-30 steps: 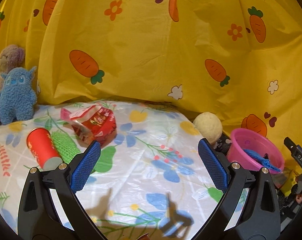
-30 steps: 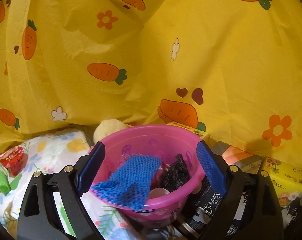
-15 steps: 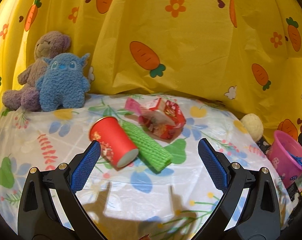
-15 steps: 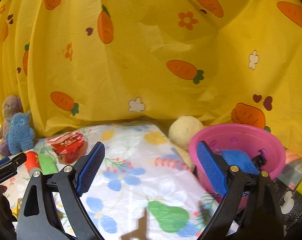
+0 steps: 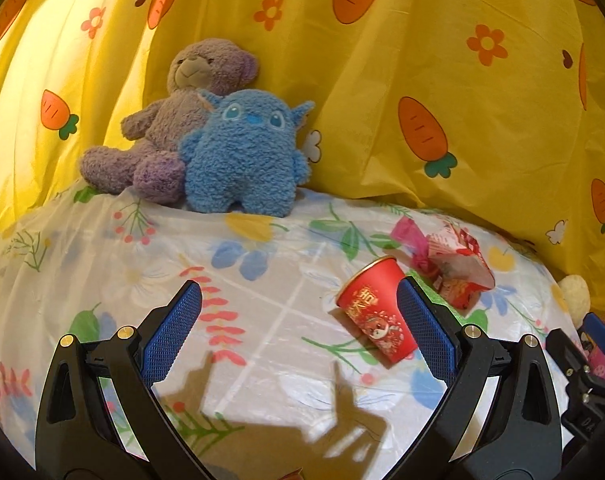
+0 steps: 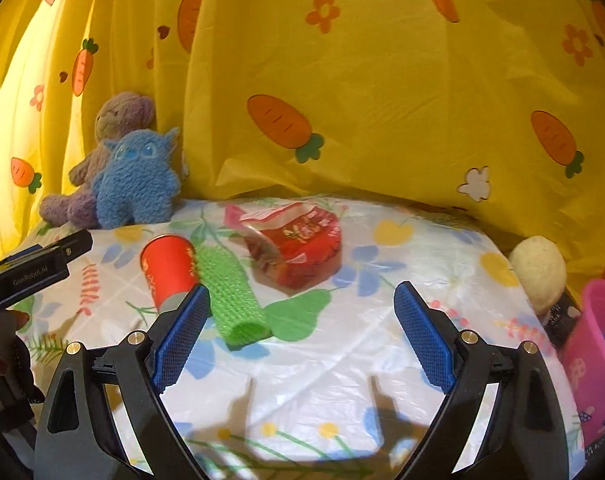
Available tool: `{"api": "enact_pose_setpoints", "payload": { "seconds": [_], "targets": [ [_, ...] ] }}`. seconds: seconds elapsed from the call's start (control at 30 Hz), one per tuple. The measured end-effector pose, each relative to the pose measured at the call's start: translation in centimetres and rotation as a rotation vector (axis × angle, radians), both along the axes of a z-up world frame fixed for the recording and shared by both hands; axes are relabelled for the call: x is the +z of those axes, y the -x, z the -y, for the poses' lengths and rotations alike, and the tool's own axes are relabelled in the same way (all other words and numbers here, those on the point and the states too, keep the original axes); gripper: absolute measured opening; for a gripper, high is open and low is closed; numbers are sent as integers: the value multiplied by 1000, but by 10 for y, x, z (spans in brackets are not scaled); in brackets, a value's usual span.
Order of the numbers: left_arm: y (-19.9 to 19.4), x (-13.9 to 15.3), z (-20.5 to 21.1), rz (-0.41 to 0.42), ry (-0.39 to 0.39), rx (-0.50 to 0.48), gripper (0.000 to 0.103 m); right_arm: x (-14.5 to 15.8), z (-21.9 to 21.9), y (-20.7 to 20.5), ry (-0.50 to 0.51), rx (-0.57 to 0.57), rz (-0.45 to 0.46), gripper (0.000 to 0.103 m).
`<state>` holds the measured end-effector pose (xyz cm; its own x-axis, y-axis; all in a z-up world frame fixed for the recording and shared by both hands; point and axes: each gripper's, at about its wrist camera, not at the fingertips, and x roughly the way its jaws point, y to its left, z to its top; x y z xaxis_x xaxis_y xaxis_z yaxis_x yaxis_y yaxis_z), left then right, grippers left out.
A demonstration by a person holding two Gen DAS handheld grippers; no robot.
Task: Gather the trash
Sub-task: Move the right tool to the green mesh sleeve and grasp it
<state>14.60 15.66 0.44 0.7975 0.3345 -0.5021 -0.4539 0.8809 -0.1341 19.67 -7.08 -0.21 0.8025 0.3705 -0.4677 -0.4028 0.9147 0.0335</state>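
Both claws are empty and spread wide: the left gripper (image 5: pixel 298 328) hangs over bare floral cloth with nothing between its pads, and the right gripper (image 6: pixel 302 332) likewise hovers above the table (image 6: pixel 342 380) with its jaws apart. The trash lies in a loose cluster toward the far middle of the table. Seen from the right wrist, a red cup (image 6: pixel 168 272) lies on its side at the left, a green mesh sleeve (image 6: pixel 234 296) lies just beside it on its right and seems to touch it, and a crumpled red wrapper (image 6: pixel 298 244) sits a little farther back and to the right. From the left wrist the cup (image 5: pixel 372 316) shows just beyond that claw's right finger, with the wrapper (image 5: pixel 458 268) behind it; the sleeve is hidden there. At the far right edge stands a pink bin (image 6: pixel 596 360), which I take to be where the trash goes; something blue shows at its rim, but what else it holds cannot be made out. Next to it is a pale ball (image 6: pixel 538 272). Two plush toys, a blue one (image 6: pixel 136 180) and a purple bear (image 6: pixel 114 128), sit at the far left against the yellow curtain (image 6: pixel 382 80) and look like keepers, not trash. As I judge it, three pieces remain to be picked up, and neither claw has yet committed to one.
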Motion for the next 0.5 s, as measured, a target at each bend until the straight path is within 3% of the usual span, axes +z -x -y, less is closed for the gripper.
{"api": "enact_pose_setpoints", "payload": {
  "seconds": [0.13,0.5],
  "targets": [
    [0,-2,-9,-2,10,9,96,-13,-25,-15,37,34,-42,89],
    [-12,-12,-10,-27,22,-25,96,-41,-58,-44,144,81,-160,74]
  ]
}}
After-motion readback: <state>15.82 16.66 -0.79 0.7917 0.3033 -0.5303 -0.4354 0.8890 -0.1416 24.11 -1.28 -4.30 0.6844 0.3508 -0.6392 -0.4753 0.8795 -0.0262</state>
